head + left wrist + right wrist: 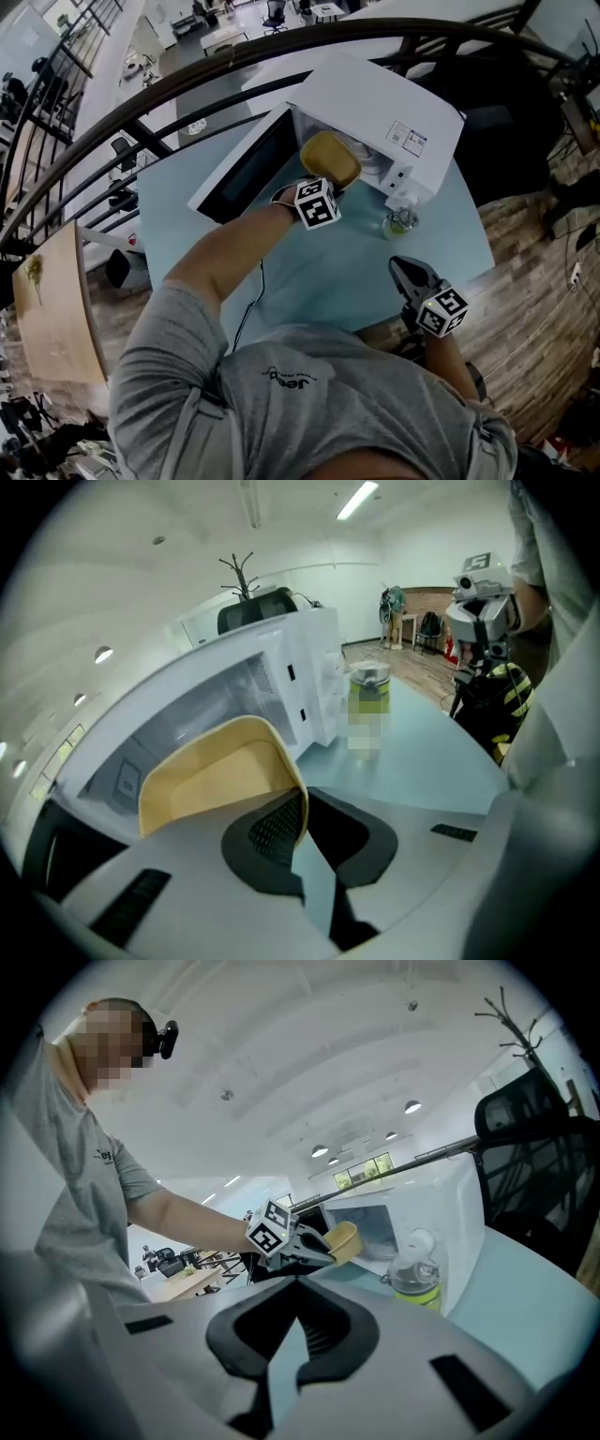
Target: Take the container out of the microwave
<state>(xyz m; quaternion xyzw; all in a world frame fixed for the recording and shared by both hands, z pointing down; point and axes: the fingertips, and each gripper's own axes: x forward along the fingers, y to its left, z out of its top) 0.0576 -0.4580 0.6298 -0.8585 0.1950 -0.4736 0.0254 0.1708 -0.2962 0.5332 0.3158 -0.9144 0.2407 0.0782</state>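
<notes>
Left tongs (pixel 302 810) pinch the rim of the yellow container (pixel 211 775), seemingly just outside the open microwave (pixel 375 103); setting it down remains, right tongs (pixel 286 1335) closed, empty.

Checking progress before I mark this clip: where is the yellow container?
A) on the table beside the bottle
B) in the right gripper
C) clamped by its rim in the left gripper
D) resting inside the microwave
C: the left gripper is shut on the yellow container by its rim, in front of the microwave, whose door is open.
</notes>
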